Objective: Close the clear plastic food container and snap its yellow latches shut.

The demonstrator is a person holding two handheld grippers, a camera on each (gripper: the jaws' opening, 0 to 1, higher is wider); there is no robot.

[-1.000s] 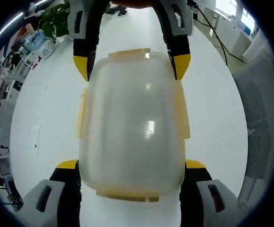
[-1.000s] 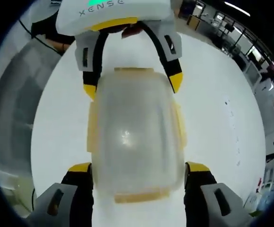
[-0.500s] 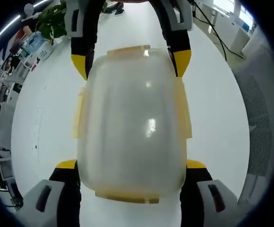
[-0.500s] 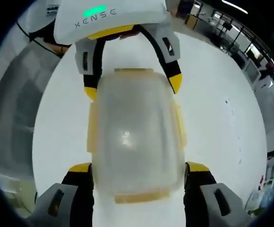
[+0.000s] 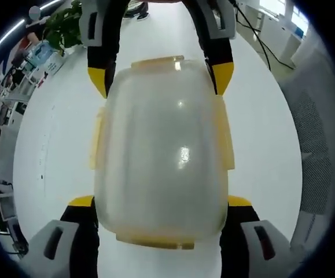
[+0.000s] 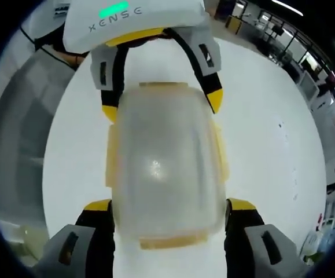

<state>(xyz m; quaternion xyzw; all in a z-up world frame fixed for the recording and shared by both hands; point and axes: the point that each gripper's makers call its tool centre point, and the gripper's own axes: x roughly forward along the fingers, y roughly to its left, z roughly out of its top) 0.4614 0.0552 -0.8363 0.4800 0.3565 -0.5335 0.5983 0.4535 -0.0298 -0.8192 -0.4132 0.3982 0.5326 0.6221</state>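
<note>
Container (image 5: 161,156) mid-bench (image 5: 57,145), lid seated, yellow latches (image 5: 224,136) apparently down; left tool (image 5: 160,202) and right tool (image 6: 170,205) each straddle an end, jaws wide.

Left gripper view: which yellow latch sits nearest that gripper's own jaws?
The short-end latch at the view's bottom, between the left gripper's jaws; the opposite end latch lies by the right gripper.

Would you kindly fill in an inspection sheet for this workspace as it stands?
Surface: white table, bare around the box.
Job's things: clear food container, lid on; yellow latches along its sides and ends.
Clutter: nothing seen.
Grippers: left claw and right claw each straddle one end, open.
Cables: black cable beyond the table.
Surroundings: potted plant, office desks.
</note>
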